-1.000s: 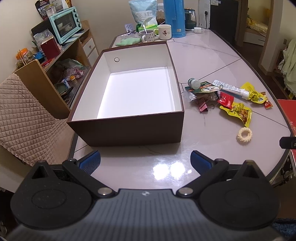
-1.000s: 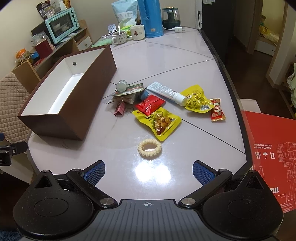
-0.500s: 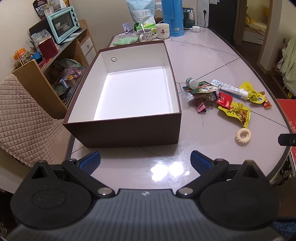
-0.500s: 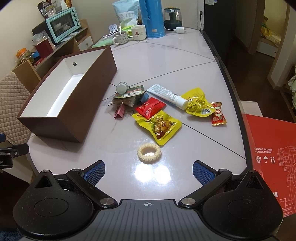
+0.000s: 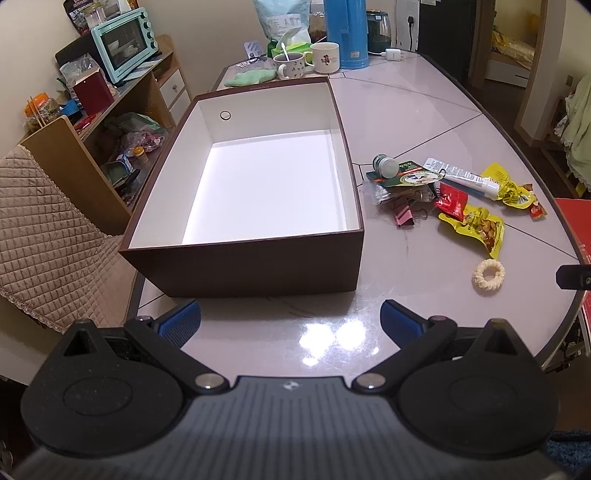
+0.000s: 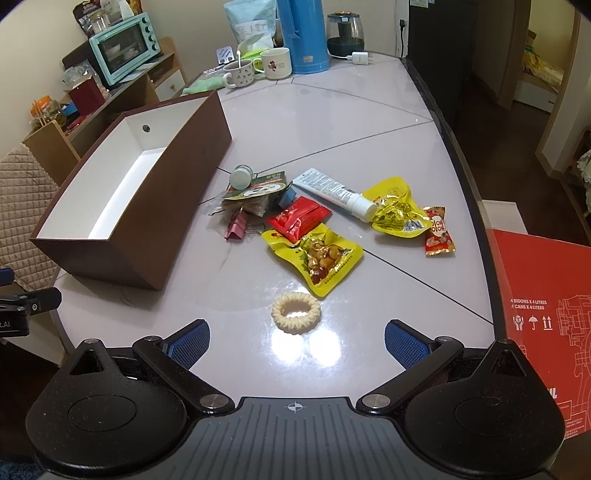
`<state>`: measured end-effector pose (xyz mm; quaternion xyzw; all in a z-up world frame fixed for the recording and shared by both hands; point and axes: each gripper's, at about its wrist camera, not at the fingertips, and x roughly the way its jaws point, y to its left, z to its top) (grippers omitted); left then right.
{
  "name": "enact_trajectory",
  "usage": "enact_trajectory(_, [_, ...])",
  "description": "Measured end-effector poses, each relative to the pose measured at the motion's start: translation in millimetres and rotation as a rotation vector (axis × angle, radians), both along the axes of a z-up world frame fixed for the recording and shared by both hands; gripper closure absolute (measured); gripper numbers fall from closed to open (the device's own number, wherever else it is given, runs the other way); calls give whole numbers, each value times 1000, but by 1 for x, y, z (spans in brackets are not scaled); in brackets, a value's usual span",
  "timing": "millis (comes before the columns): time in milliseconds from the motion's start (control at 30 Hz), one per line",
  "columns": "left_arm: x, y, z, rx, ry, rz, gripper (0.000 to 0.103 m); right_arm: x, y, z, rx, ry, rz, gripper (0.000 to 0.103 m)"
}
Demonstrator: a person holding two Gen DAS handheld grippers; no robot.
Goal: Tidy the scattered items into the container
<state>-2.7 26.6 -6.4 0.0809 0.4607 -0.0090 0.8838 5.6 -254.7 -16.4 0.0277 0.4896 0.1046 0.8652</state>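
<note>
An empty brown box with a white inside (image 5: 258, 254) (image 6: 177, 177) stands on the table's left. Scattered to its right lie a cream hair ring (image 6: 296, 312) (image 5: 489, 276), a yellow snack pack (image 6: 317, 254), a red packet (image 6: 297, 218), a white tube (image 6: 334, 194), a yellow wrapper (image 6: 395, 210), a small red candy pack (image 6: 437, 230), a pink binder clip (image 6: 236, 227), a green-labelled packet (image 6: 258, 186) and a small jar (image 6: 241, 176). My left gripper (image 5: 290, 321) is open and empty, just before the box. My right gripper (image 6: 297, 341) is open and empty, just before the hair ring.
Mugs (image 6: 275, 63), a blue flask (image 6: 304, 35), a kettle (image 6: 345, 35) and a bag stand at the table's far end. A red carton (image 6: 543, 325) sits off the right edge. A quilted chair (image 5: 44, 236) and shelves with a toaster oven (image 5: 123, 42) are left.
Both grippers have moved slightly forward over the table; the box and the hair ring sit a little nearer. Nothing was taken hold of.
</note>
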Motion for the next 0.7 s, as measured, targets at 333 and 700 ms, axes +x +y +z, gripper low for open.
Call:
enact_trajectory(333, [9,-5,-2,-3,7,5,1,11,-7,-1,6,0,5,0])
enact_trajectory(700, [21,-17,1,-5,-3,15,1,28,-18,1,10,-8,25,0])
